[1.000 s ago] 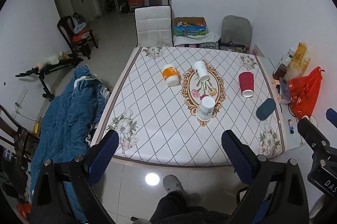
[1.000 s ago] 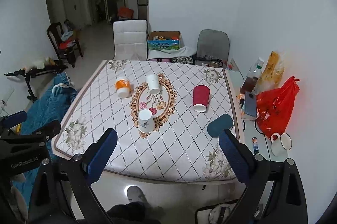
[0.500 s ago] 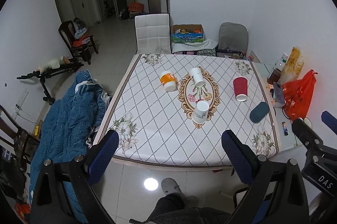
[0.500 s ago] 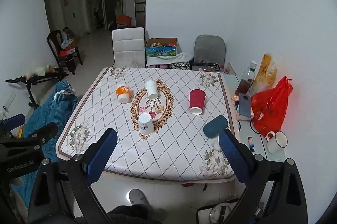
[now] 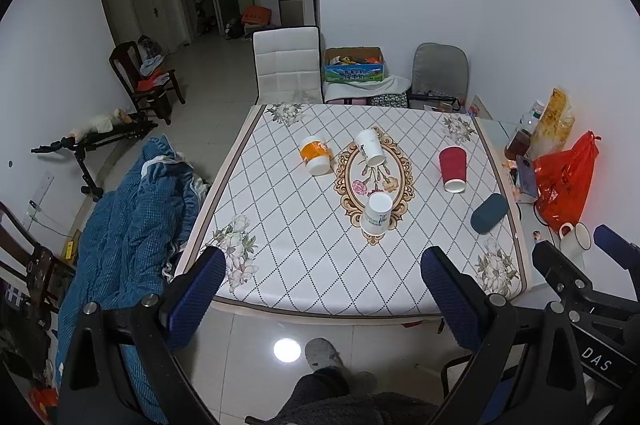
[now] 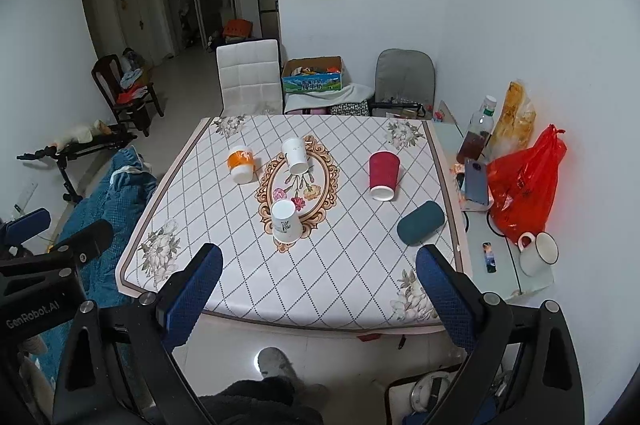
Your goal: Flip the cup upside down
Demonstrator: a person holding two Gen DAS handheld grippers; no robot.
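Red cup inverted beside teal pouch; 3 other cups nearby.

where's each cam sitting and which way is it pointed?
Left wrist: on the left claw, held off the table's near edge, facing across it; open blue fingers, person's leg, right claw at right.
Right wrist: on the right claw, same heading, further right; left claw at left.
Shared: red cup, white chair.
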